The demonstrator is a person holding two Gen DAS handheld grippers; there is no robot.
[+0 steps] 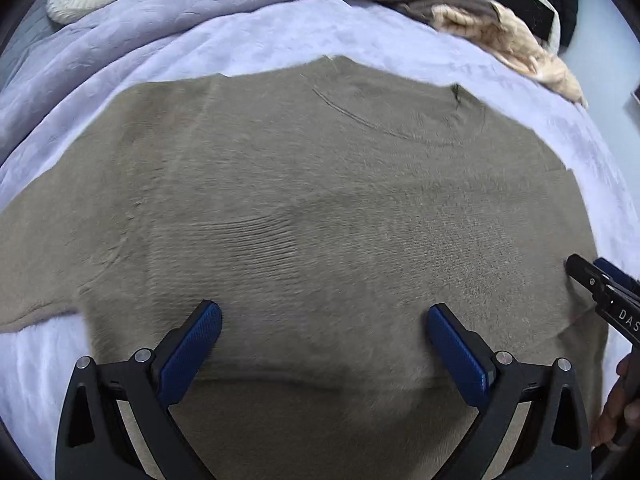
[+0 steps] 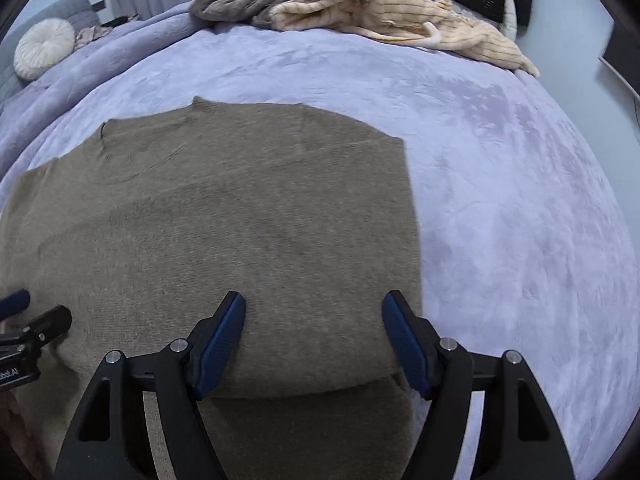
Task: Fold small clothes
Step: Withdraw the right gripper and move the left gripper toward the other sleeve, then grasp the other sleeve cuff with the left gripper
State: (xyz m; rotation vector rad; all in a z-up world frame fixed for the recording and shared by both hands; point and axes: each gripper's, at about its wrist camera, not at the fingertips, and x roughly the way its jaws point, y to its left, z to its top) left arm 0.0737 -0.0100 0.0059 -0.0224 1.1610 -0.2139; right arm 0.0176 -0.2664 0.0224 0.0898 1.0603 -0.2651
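A taupe knit sweater (image 1: 320,200) lies flat on the lavender blanket (image 1: 280,48), neckline at the far side. In the right wrist view the sweater (image 2: 240,208) ends at the right in a straight folded edge. My left gripper (image 1: 324,314) hovers open over its lower part, with only flat cloth below the blue pads (image 1: 192,352). My right gripper (image 2: 314,300) is also open, over the sweater's lower right corner, holding nothing. An edge of one cloth layer runs across just in front of both grippers. Each gripper shows at the side of the other's view: right gripper (image 1: 596,284), left gripper (image 2: 40,324).
A cream ribbed garment (image 2: 400,16) and a grey-brown one (image 2: 248,4) are piled at the bed's far edge. A round white cushion (image 2: 44,48) sits far left. Bare blanket (image 2: 520,200) stretches to the sweater's right. A person's hand (image 1: 616,404) shows at the right edge.
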